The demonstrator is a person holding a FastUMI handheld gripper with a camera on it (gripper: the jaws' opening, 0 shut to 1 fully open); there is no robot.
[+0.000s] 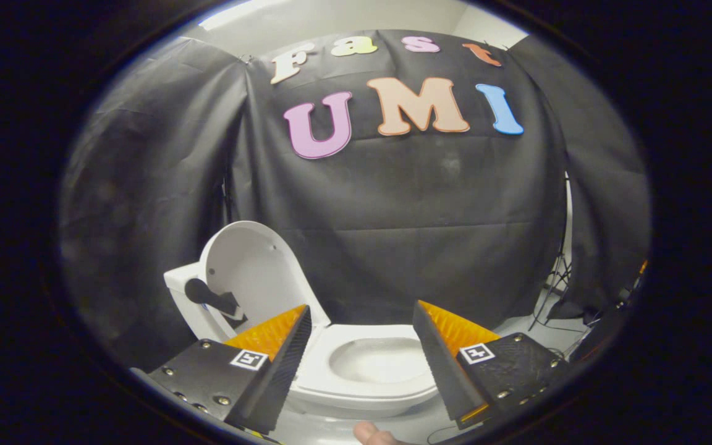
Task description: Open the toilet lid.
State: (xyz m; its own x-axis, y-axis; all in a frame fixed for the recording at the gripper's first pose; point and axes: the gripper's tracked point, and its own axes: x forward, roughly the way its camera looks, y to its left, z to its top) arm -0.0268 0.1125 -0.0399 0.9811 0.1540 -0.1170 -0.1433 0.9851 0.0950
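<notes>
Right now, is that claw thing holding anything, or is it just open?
Gripper: open, fingers spread wide apart, holding nothing. The toilet bowl shows in the gap between them, and the toilet lid stands raised beyond the left finger.

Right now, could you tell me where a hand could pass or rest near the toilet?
The gripper is open, holding nothing, and the bowl lies bare between and beyond its fingers. The lid stands raised against the tank, so the seat is free all round. Bare floor runs from the seat to the cloth wall. A stand crowds the far corner there.
</notes>
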